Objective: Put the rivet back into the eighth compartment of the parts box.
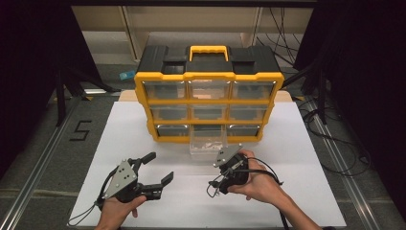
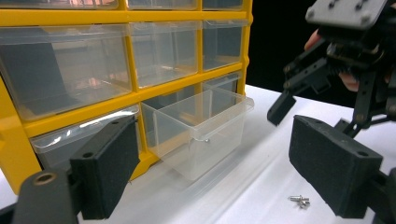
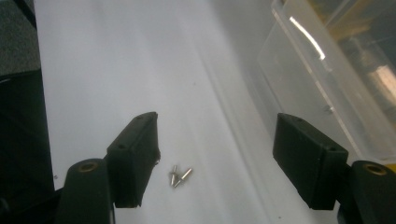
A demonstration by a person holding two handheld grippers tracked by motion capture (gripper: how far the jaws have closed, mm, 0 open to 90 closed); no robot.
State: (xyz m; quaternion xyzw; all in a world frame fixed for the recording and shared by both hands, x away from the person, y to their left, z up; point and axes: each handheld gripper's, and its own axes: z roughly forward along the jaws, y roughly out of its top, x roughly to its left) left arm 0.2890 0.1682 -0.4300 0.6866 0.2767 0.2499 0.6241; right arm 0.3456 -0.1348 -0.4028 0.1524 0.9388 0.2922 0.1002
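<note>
On the white table (image 1: 143,139), near side, left to right: the left gripper (image 1: 160,170) sits low near the front edge with its jaws spread wide and nothing between them, aimed toward the yellow organiser (image 1: 208,76) at the back of the table. Its own view looks along the organiser's drawer fronts to the one clear drawer (image 2: 201,130) that is pulled out of the bottom row, middle column. Right of centre, the right gripper (image 1: 215,184) is tipped steeply down at the table just in front of that open drawer, jaws also spread and holding nothing. The screws (image 3: 180,176), two or three small metal pieces lying touching one another, rest on the bare table directly below and between its jaws, somewhat nearer the left-hand pad in the right gripper view. The same screws (image 2: 299,200) appear in the left gripper view, beside the right-hand pad. Their long axes appear to run roughly along the jaw faces, so a straight closure would likely meet them across their width. Judgement: the right gripper is the one placed to pick; it is above the screws and needs only to go down. The drawer wall lies just beyond the far jaw, apart from it.
</note>
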